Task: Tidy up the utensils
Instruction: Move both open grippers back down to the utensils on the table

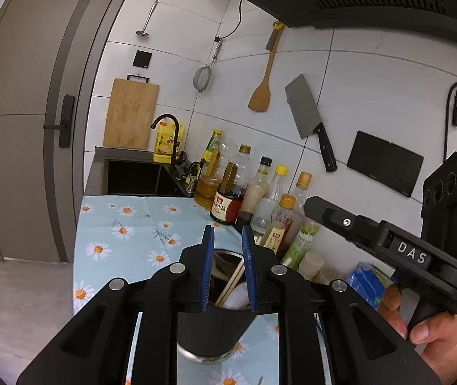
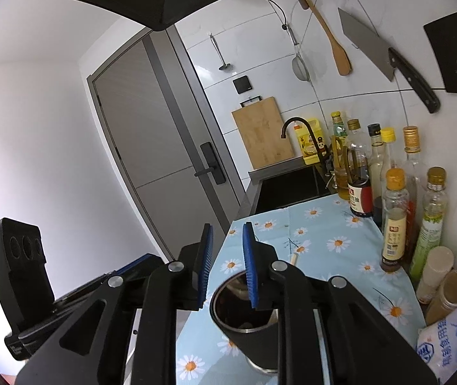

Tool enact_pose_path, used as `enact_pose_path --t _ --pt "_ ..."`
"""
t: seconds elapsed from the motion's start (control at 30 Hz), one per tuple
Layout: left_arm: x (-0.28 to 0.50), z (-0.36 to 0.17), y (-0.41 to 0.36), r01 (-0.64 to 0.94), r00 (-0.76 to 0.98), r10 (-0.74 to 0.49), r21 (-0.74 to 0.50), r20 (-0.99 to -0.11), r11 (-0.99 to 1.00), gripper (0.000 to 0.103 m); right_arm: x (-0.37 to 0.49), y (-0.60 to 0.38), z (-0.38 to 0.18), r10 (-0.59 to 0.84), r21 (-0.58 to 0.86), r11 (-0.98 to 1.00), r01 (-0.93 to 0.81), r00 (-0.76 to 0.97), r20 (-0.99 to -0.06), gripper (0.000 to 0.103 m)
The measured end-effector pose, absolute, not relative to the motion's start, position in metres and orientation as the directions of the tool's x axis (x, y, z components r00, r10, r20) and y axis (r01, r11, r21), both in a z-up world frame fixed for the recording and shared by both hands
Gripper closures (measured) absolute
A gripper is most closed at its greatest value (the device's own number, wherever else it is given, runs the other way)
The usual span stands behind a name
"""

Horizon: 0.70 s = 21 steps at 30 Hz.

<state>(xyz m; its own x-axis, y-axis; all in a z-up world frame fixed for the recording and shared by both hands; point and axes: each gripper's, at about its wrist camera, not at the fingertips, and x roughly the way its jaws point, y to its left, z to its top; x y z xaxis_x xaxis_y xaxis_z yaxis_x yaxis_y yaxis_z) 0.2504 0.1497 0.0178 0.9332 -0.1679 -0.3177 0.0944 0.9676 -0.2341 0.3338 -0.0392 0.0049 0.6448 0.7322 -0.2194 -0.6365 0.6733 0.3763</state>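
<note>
Hovering over the worktop [image 2: 334, 256] with its daisy cloth, I take the dark metal cup [image 2: 244, 320] as my landmark. It stands upright near the worktop's front edge, and my two tools hang just above its mouth. Behind the cup, along the wall, runs a row of bottles [image 2: 395, 221]; further back is the sink [image 1: 132, 178], and on the wall above hang a cleaver [image 1: 307, 109] and a wooden spatula [image 1: 262, 89].

My left gripper [image 1: 227, 269] has its jaws a little apart with nothing pinched. Between them, down inside the cup, I see the chopsticks [image 1: 233, 282] leaning against the rim beside something white. My right gripper [image 2: 228, 268] also has its jaws slightly spread and bare, one blue pad [image 2: 250, 276] over the cup's rim.

The utensils look already dropped in, I judge. The risk is the cup: a pad catching its rim as I lift away could tip it, spilling the chopsticks toward the bottles or off the front edge.
</note>
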Motion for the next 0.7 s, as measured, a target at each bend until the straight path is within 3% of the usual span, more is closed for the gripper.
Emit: enact_pose_path --t 0.07,0.7 --pt "0.246 0.017 0.147 0.087 0.926 -0.161 -0.22 -0.342 0.971 0.082 0.328 -0.043 0.004 0.733 0.379 0.673 -0.635 0.643 -0.224 0.081" --pt "0.195 -0.021 0.13 0.065 0.862 -0.168 -0.224 -0.478 0.972 0.082 0.272 -0.066 -0.047 0.723 0.41 0.691 -0.596 0.584 -0.369 0.074"
